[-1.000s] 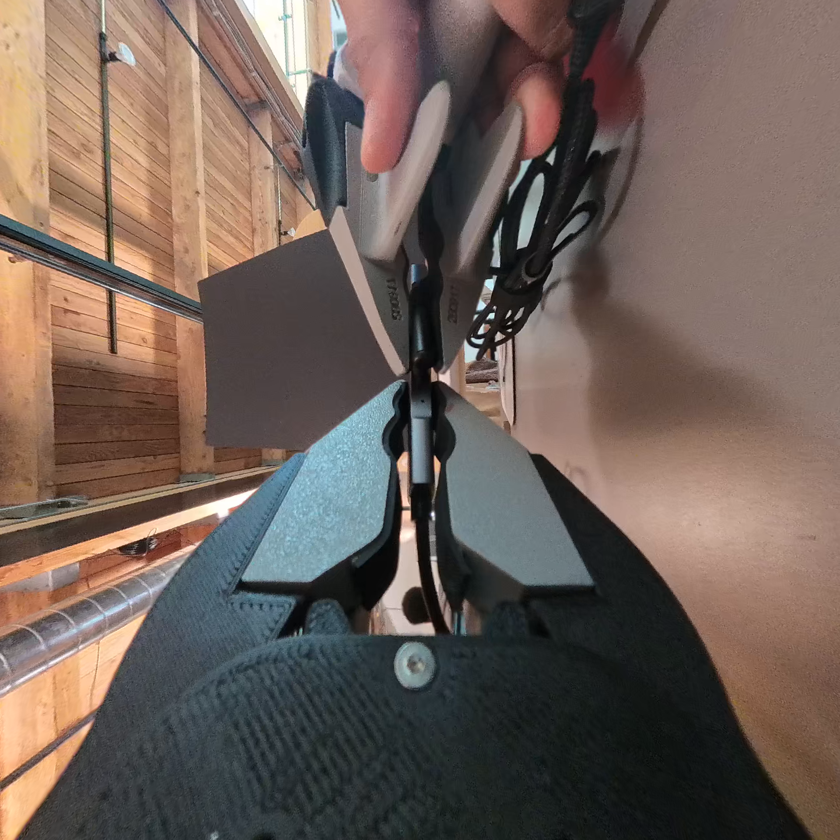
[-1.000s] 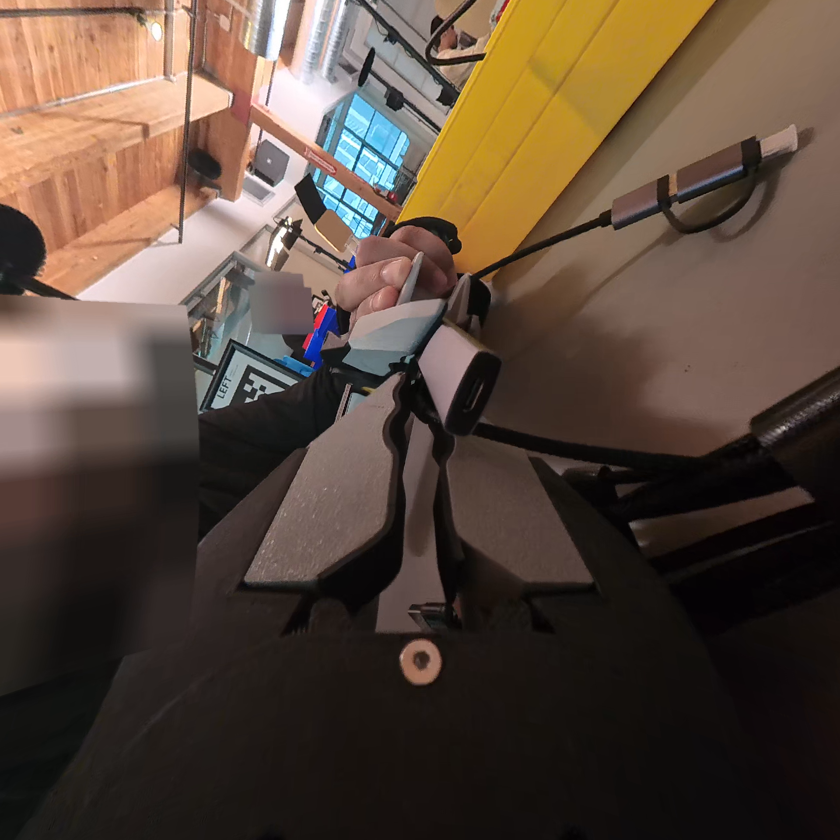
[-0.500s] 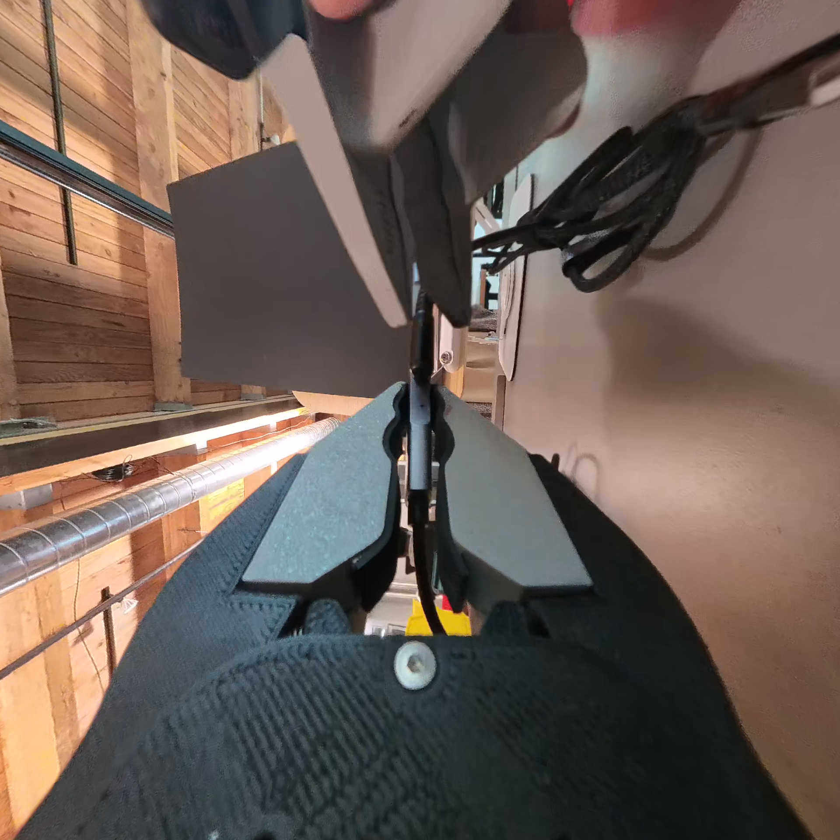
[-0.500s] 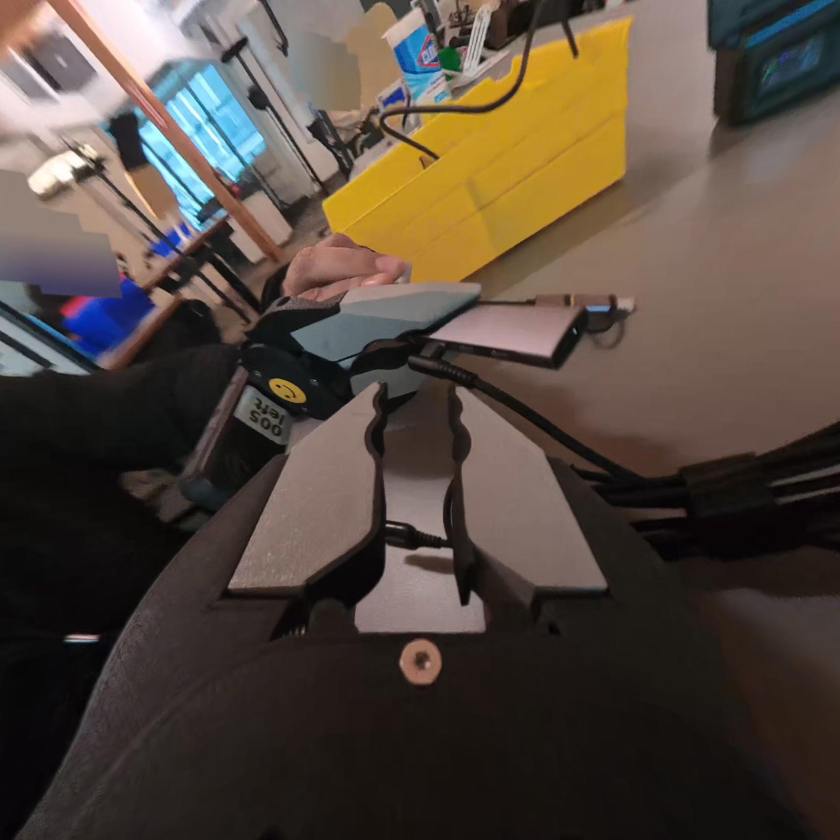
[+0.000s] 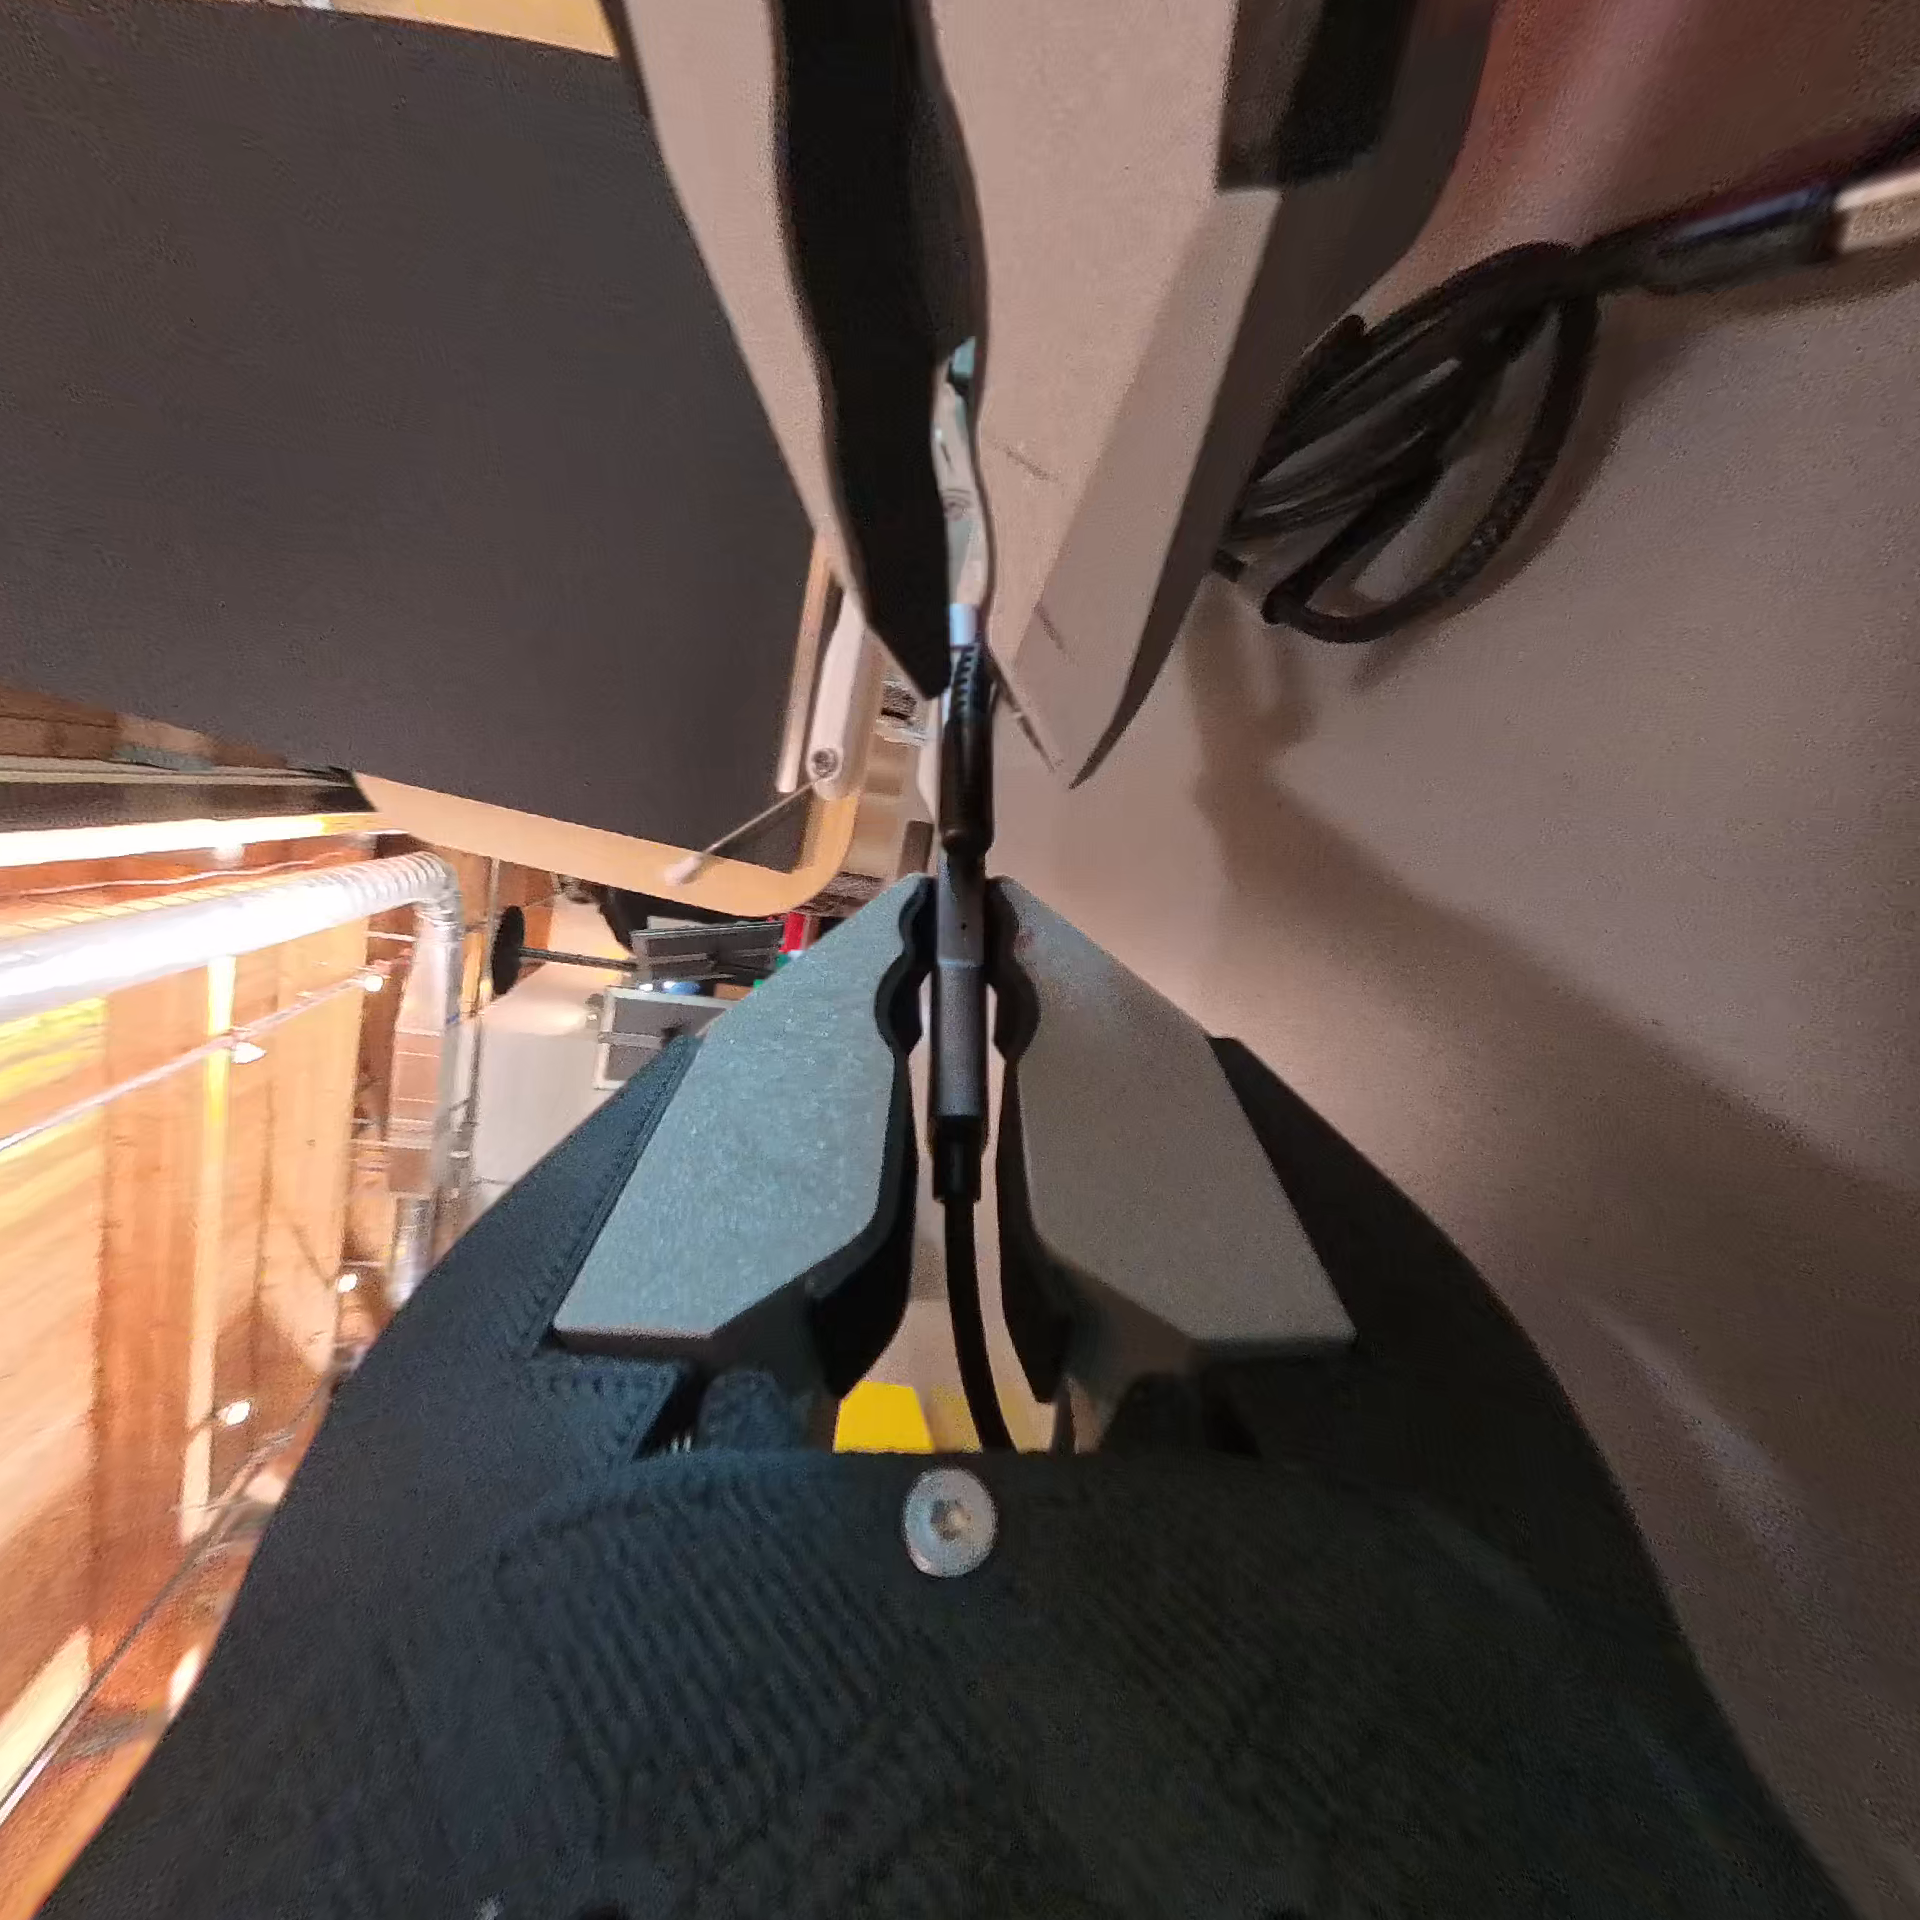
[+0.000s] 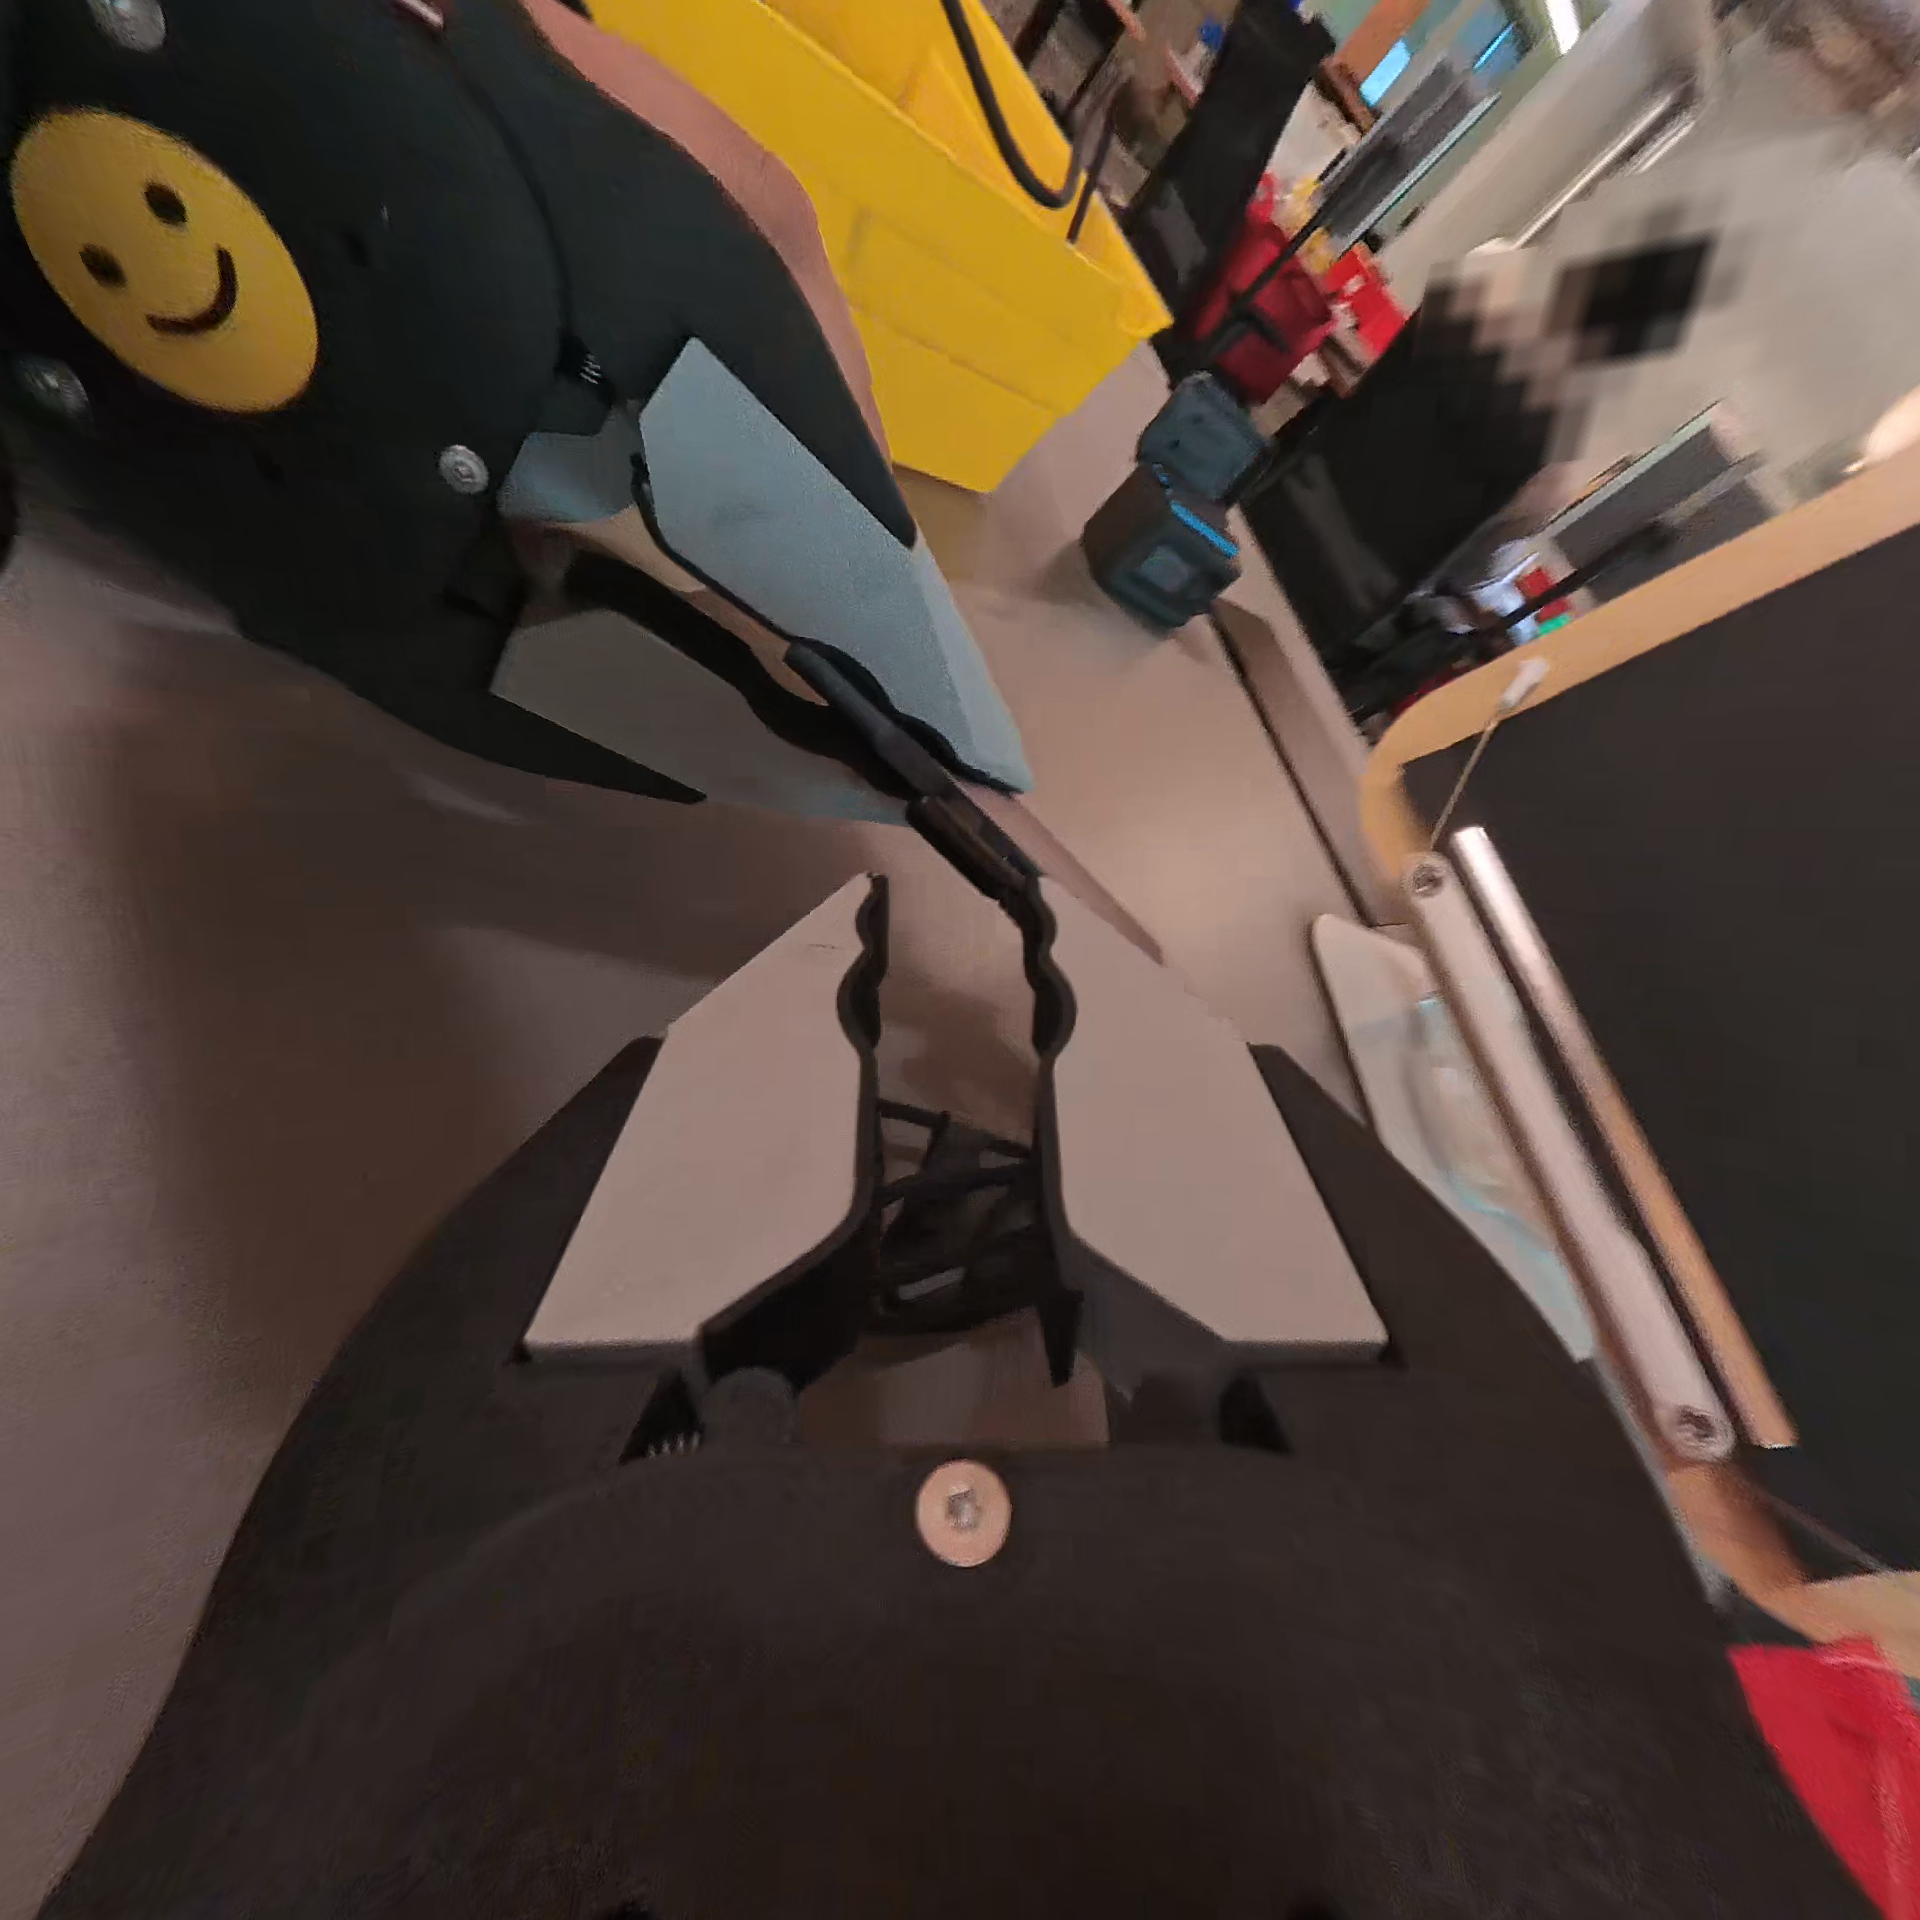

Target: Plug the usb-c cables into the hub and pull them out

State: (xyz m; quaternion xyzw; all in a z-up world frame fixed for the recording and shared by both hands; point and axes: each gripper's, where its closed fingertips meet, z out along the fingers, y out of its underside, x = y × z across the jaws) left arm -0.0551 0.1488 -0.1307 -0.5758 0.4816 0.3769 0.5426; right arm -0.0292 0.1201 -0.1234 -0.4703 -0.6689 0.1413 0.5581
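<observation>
My left gripper (image 5: 961, 899) is shut on the slim grey hub (image 5: 961, 997). The hub's thin black lead runs back between the fingers. A black USB-C plug (image 5: 961, 769) sits at the hub's front end, and its braided cable runs up between the fingers of my right gripper (image 5: 997, 717), which is close above. In the right wrist view my right gripper (image 6: 951, 904) is open. The plug (image 6: 961, 831) lies at its right fingertip, unpinched, just past the tips of the left gripper (image 6: 935, 790). I cannot tell how deep the plug sits in the hub.
A coil of black cable (image 5: 1403, 468) with a grey connector lies on the tan table (image 5: 1558, 1039). A yellow bin (image 6: 935, 260) and a small blue-black box (image 6: 1174, 530) stand farther off. A black panel with a wooden rim (image 6: 1714, 935) stands to the right.
My right gripper's fingers have spread wider apart. The two grippers have come closer and both views have swung round. The left gripper has kept its hold on the hub.
</observation>
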